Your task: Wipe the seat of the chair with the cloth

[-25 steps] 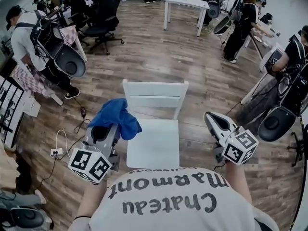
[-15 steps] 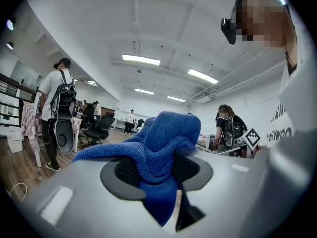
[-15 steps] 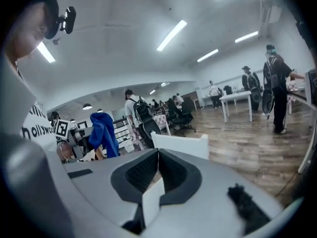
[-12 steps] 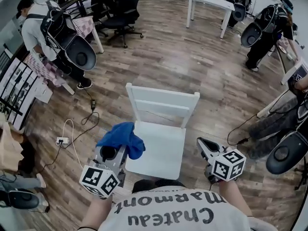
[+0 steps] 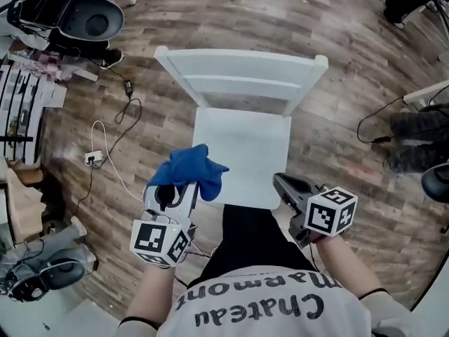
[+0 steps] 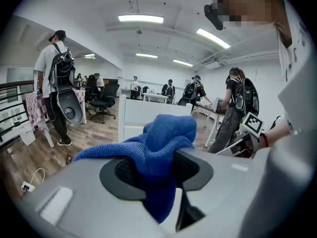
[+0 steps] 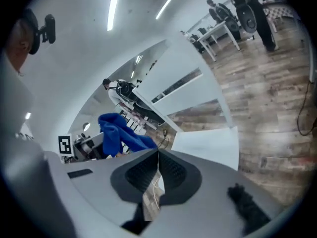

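Grey left tool (image 5: 172, 191), right tool (image 5: 280, 182), lettered T-shirt (image 5: 231, 321)

Bright ceiling strip lighting, strong fisheye edge distortion.

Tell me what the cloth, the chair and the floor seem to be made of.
Cloth: soft knitted or terry-like fabric, blue, matte; a looped weave shows and it drapes in folds. Chair: probably painted wood, though plastic is possible; smooth white, flat slats. Floor: wood-look planks, brown grain, likely laminate.

Left gripper (image 5: 181, 188) clamped on blue cloth (image 5: 188, 170), right gripper (image 5: 280, 182) jaws together, seemingly empty, 2 forearms forward
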Motion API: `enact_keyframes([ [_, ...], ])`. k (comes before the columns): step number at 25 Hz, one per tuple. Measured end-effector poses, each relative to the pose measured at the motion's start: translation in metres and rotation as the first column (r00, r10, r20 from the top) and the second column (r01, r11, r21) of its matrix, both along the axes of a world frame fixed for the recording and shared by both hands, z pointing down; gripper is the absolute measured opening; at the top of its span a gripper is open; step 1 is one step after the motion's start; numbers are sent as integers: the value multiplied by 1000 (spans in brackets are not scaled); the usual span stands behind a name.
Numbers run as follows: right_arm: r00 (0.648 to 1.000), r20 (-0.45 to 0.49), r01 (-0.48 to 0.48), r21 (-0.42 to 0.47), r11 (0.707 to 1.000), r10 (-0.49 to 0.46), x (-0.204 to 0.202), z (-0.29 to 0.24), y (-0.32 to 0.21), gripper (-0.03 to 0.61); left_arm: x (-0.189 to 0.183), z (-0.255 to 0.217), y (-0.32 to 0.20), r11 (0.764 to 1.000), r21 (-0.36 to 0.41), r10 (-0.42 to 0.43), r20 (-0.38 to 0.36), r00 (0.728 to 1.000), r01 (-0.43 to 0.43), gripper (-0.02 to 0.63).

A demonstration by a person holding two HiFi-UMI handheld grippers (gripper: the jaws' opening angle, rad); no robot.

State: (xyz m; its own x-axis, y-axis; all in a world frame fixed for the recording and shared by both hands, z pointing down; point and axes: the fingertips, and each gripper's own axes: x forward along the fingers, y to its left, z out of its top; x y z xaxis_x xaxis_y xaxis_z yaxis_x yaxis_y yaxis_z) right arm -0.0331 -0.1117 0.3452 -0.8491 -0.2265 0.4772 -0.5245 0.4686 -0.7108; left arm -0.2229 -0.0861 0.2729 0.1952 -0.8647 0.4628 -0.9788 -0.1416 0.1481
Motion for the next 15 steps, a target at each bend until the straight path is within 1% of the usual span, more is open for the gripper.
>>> enact_keyframes([
  [3, 998, -5, 57, -19, 998, -57, -20, 28, 8, 15, -7, 48, -15, 999, -36, -40, 3, 999, 40, 158],
  [7, 997, -55, 57, -19, 998, -58, -20, 66, -7, 15, -21, 116, -47, 993, -66, -102, -17, 995, 100, 158],
  [9, 995, -89, 35, -22, 999, -37, -12, 89, -20, 15, -32, 147, -63, 987, -99, -128, -15, 992, 126, 158],
  [11, 993, -121, -8, -36, 999, 4, -3, 112, -34, 15, -46, 168, -77, 979, -122, -167, -22, 986, 163, 158],
  [13, 990, -125, -70, -48, 996, 63, 2, 128, -50, 15, -63, 181, -90, 973, -125, -200, -31, 979, 195, 158],
  [15, 986, -115, -124, -60, 990, 117, 3, 140, -62, 15, -78, 196, -102, 970, -135, -207, -11, 978, 204, 160],
])
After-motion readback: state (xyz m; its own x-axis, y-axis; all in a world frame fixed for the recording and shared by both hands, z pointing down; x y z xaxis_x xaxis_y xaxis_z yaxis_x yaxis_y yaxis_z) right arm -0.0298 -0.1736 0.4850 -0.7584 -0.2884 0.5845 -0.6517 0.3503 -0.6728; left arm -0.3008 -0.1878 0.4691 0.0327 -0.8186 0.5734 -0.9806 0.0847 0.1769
